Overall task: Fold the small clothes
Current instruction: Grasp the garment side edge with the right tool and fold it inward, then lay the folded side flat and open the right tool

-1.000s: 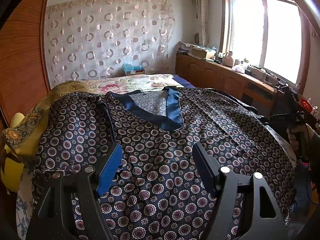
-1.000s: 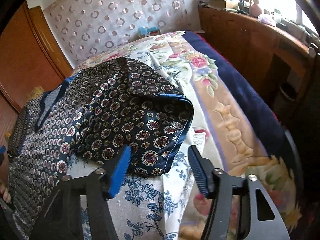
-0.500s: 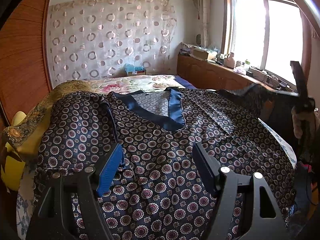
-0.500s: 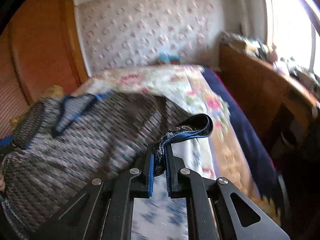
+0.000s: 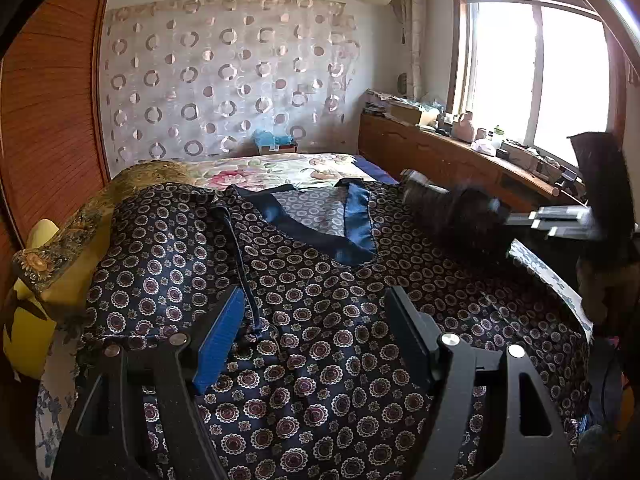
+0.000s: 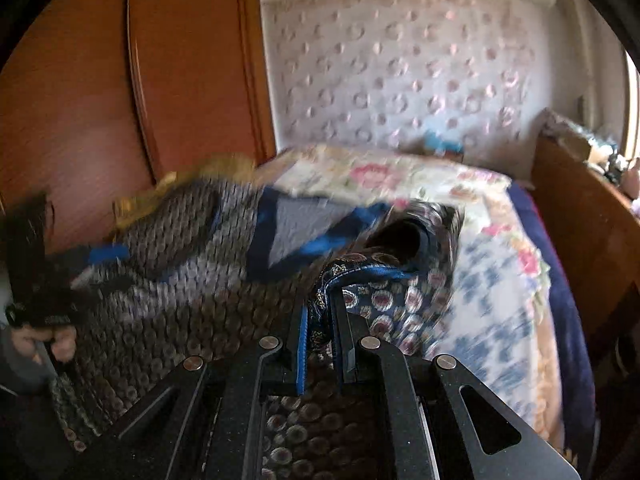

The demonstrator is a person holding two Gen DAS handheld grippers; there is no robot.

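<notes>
A dark navy top (image 5: 320, 320) with a round floral print and a blue V-neck band (image 5: 356, 232) lies spread on the bed. My left gripper (image 5: 316, 332) is open and hovers just above its lower middle, holding nothing. My right gripper (image 6: 320, 316) is shut on the top's right sleeve cuff (image 6: 360, 276) and carries it over the body of the top (image 6: 180, 280). In the left wrist view the right gripper (image 5: 520, 216) shows blurred at the right with the sleeve (image 5: 452, 208) lifted.
The bed has a floral sheet (image 5: 280, 168) and a yellow pillow (image 5: 40, 280) at its left edge. A wooden wardrobe (image 5: 48, 100) stands at the left. A cluttered wooden counter (image 5: 460, 148) runs under the window at the right.
My right gripper closed on the sleeve cuff, lifted it and swung it leftward over the top. My left gripper stayed open in place.
</notes>
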